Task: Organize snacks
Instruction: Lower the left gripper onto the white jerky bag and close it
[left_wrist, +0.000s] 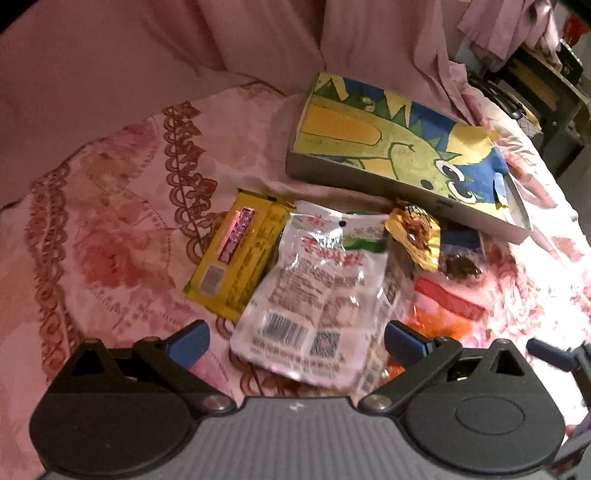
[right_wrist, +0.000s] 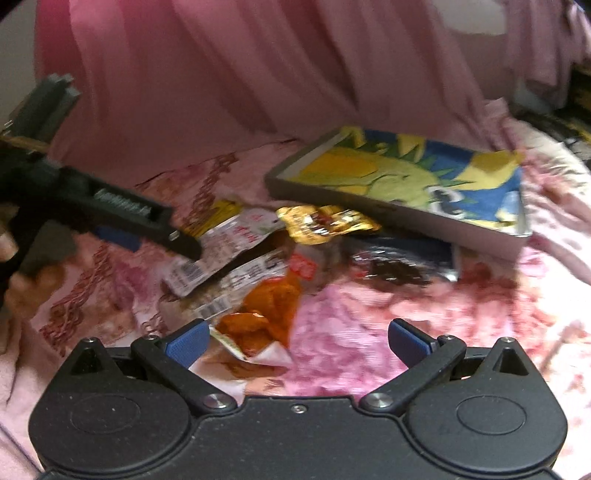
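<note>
we see the snack packets heaped on a floral bedsheet (left_wrist: 110, 240) just in front of the dinosaur-print box (left_wrist: 399, 155). the left gripper (left_wrist: 297, 341) hovers, jaws wide and empty, over the clear white packet (left_wrist: 317, 295); only this view shows the yellow packet (left_wrist: 236, 258) whole. the right gripper (right_wrist: 298, 341), jaws spread, empty, sits by the orange packet (right_wrist: 266, 314); its view alone shows the left gripper from outside.

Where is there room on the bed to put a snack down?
Bare floral sheet lies left of the yellow packet, and more in front of the dinosaur box. The snack pile between them is crowded.
</note>
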